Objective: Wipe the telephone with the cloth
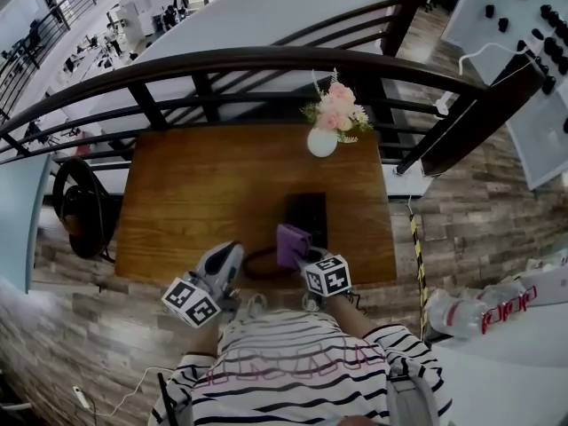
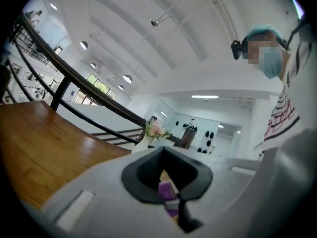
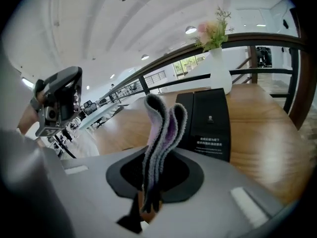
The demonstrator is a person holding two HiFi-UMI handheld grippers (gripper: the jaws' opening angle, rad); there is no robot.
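The black telephone [image 1: 308, 213] lies flat on the wooden table [image 1: 195, 193], near its front edge. In the right gripper view the telephone [image 3: 210, 123] is just beyond the jaws. My right gripper [image 1: 306, 257] is shut on a folded purple cloth [image 1: 292, 242], which stands up from the jaws [image 3: 147, 205] as grey-purple folds [image 3: 161, 133] beside the phone's near left corner. My left gripper [image 1: 232, 254] hovers at the table's front edge, left of the cloth, its jaws [image 2: 184, 217] together with nothing in them. The purple cloth [image 2: 168, 190] shows past them.
A white vase of pink flowers [image 1: 324, 122] stands at the table's far edge behind the phone. A dark curved railing [image 1: 266, 60] runs behind the table. A dark cord loop [image 1: 257, 264] lies between the two grippers. The person stands at the table's front edge.
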